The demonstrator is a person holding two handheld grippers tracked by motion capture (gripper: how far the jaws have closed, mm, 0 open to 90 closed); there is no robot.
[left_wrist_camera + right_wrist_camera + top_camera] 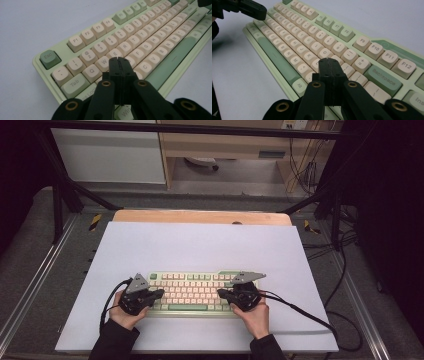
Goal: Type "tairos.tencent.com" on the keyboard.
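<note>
Your left gripper [118, 60] and right gripper [329, 61], jaws shut and empty, poise blunt tips over the keyboard [192, 292] for pressing keys.

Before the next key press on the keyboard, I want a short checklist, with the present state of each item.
1. Left gripper jaws closed to a single tip for pressing: ok.
2. Right gripper jaws closed the same way: ok.
3. Nothing caught between either pair of jaws: ok.
4. Keyboard lies flat on the white mat, square to the person: ok.
5. Left tip is over the letter keys near W and E, right tip near the keys by P: ok, but whether either tip touches a key: cannot tell.
6. Cables trail away from the keys: ok.
</note>
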